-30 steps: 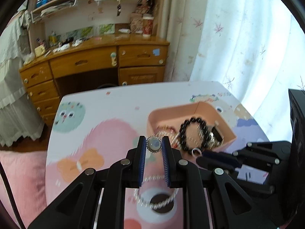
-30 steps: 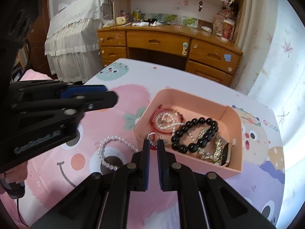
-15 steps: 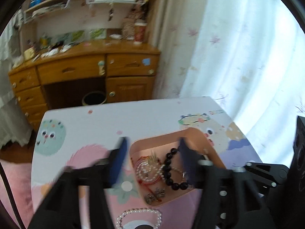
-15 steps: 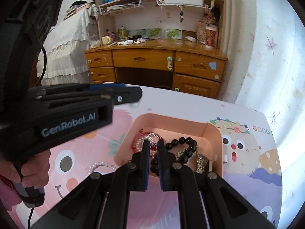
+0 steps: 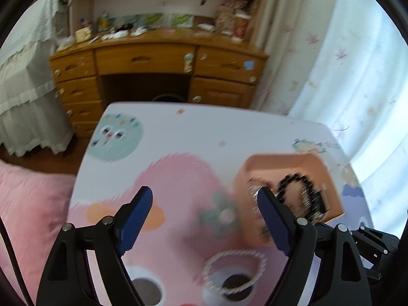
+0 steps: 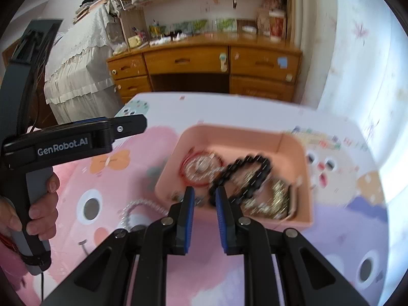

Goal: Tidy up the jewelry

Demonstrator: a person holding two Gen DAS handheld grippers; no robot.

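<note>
While your left gripper (image 5: 204,199) has just spread wide with nothing between its jaws, your right gripper (image 6: 205,196), just parting, hovers empty above the pink jewelry box (image 6: 229,135) near the table's (image 6: 255,107) right edge; a pearl bracelet (image 5: 234,271) lies beside it.

Matt pink plastic on the tray (image 6: 293,150), smooth walls. Inside it, glossy black beads on the bracelet (image 6: 244,168) and glittery gold-toned metal on the chain (image 6: 278,193). Pearly, shiny beads on the white bracelet (image 5: 234,270), lying on the smooth printed cover of the desk (image 5: 178,137). Matt black plastic on both grippers, ribbed blue pads on the fingers (image 6: 188,219). Behind, a varnished wooden dresser (image 6: 204,61).
</note>
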